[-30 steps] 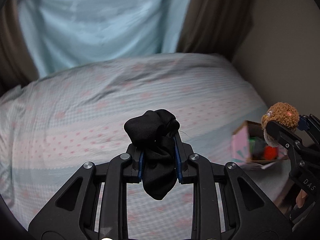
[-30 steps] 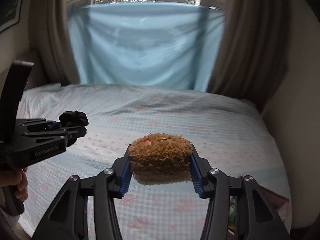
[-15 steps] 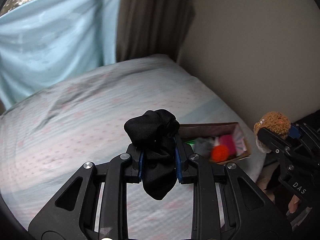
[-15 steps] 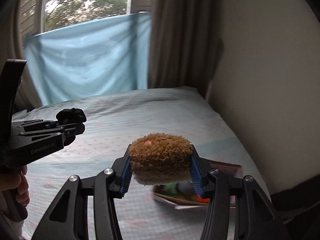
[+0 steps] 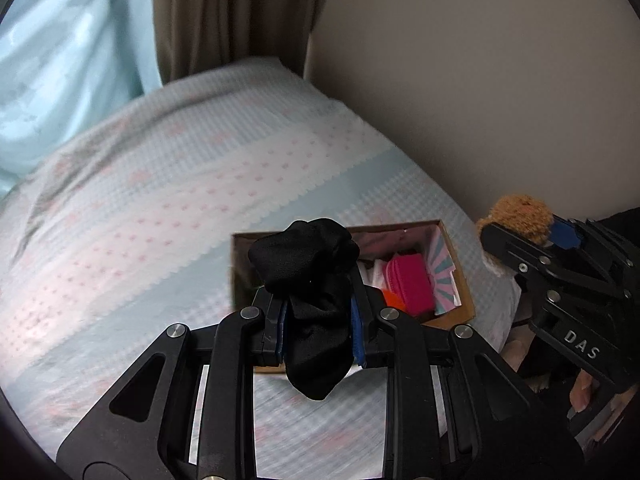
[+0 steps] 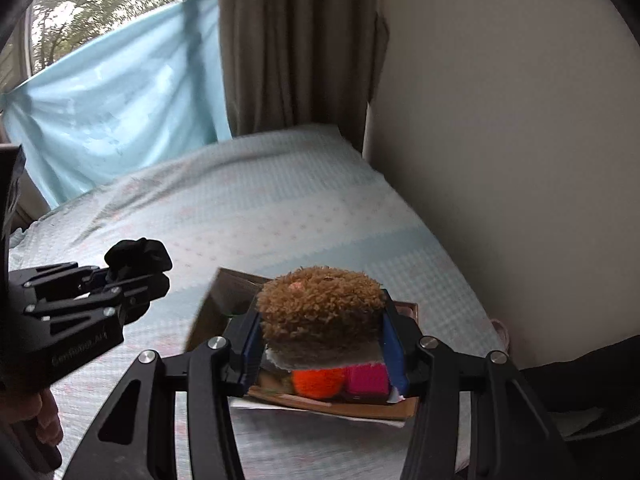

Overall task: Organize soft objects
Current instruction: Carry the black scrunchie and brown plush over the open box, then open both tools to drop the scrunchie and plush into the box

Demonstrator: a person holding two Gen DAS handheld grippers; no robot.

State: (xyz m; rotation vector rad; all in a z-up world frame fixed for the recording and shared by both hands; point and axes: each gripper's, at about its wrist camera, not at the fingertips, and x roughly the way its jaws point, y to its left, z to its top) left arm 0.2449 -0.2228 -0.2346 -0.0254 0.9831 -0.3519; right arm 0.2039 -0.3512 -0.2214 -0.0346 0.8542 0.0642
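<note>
Bedding fills most of both views: a bed (image 5: 168, 208) under a pale blue and white sheet with small pink dots, running from lower left up to the middle of each frame. Behind it, at upper left, hangs a light blue cloth (image 6: 120, 108), with a brown curtain (image 6: 296, 44) at top centre and a plain beige wall (image 5: 480, 80) at upper right.

On the sheet, right of centre in the left wrist view, sits an open cardboard box (image 5: 460, 280) lined with a pink and teal ray pattern. Inside it lie a bright pink item (image 5: 410, 280), an orange fuzzy item (image 6: 318, 382) and some white material.

At lower centre of the left wrist view, the left gripper (image 5: 318, 326) has its blue-padded jaws clamped on a black sock (image 5: 308, 264), bunched above the pads and hanging below them, in front of the box. In the right wrist view that tool's side carries pale lettering, too blurred to read.

At lower centre of the right wrist view, the right gripper (image 6: 322, 340) is clamped on a brown fuzzy plush toy (image 6: 320, 304) with a whitish underside, in front of the box. Its side reads "DAS" at the right edge of the left wrist view.
</note>
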